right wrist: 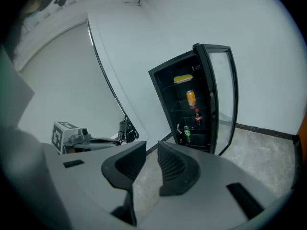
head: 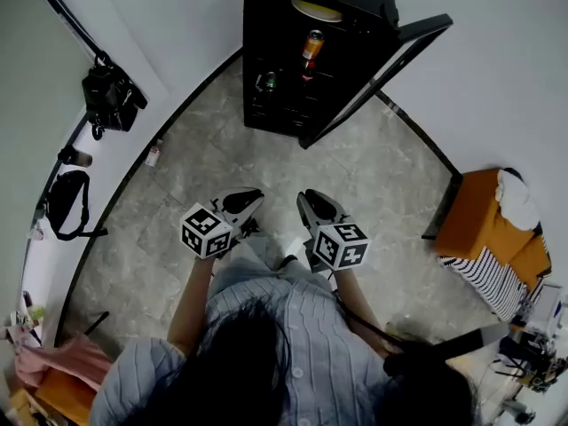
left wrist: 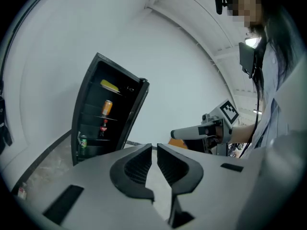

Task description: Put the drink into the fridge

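Tongs, count two: we hold the left tongs [left wrist: 154, 152] and the right tongs [right wrist: 152, 150] side by side, both pointing towards the fridge [head: 266, 34]. Each pair is clenched to a narrow slit. Neither pair holds or touches anything.

Floor [head: 373, 176], count one: grey marbled stone.

Fridge, count one: black, set against the wall and well apart from the tongs. Its single glass door [right wrist: 221, 95] stands swung open on the right side.

Bags [head: 108, 96], count two: black, along the left wall.

Drinks, count three, all inside the fridge on separate levels:
- one orange can [right wrist: 191, 98], uppermost
- one dark bottle [right wrist: 196, 117] with a red label, below it
- one green can [right wrist: 187, 134], lowest

We also count one yellow item [right wrist: 183, 79] on the top shelf. We cannot tell what it is.
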{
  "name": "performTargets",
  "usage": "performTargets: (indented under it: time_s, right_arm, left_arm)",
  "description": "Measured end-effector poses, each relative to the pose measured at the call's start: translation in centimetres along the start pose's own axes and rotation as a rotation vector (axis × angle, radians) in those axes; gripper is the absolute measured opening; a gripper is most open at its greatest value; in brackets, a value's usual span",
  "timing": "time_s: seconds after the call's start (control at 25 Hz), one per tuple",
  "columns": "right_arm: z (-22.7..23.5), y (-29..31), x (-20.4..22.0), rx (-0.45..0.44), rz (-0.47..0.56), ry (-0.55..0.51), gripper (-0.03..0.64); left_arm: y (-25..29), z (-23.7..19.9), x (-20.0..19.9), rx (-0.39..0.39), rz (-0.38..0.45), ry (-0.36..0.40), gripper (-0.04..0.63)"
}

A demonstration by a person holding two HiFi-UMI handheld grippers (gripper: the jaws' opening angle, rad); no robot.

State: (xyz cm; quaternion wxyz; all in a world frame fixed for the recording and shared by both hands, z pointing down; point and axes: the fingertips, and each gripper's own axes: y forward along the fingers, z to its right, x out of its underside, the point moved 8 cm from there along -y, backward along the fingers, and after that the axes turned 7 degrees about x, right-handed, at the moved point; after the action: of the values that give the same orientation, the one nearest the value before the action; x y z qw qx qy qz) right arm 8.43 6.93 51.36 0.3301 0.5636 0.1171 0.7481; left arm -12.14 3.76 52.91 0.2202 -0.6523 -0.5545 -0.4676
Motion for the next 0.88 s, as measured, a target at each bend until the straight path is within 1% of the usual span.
performTargets:
  time_s: [0.12,0.28,0.44,0.68,0.88]
  right_arm:
    - [0.3,-2.1,1.2,-0.017,-0.004,-0.013,0.083]
    - [1.4,-4.8,2.6,-0.036,-0.011,-0.018,0.081]
    - [2.0,-7.0,4.3,-0.056,-0.016,-0.028,0.081]
    - [1.7,-9.8,6.3,-0.114,-0.041,-0.097,0.081]
    - [1.8,-12.2,7.6,-0.144,-0.035,-0.134,0.074]
  left_arm:
    - [0.9,3.4,1.7,0.015,-0.017,-0.015,0.041]
    - [1.1,7.4,4.1,0.002,-0.05,-0.027,0.041]
    - [0.1,10.3,5.9,-0.048,-0.054,-0.034,0.041]
    - [-1.7,13.6,7.5,-0.135,-0.033,-0.045,0.041]
    - [-1.7,16.4,8.4,-0.165,0.002,-0.034,0.041]
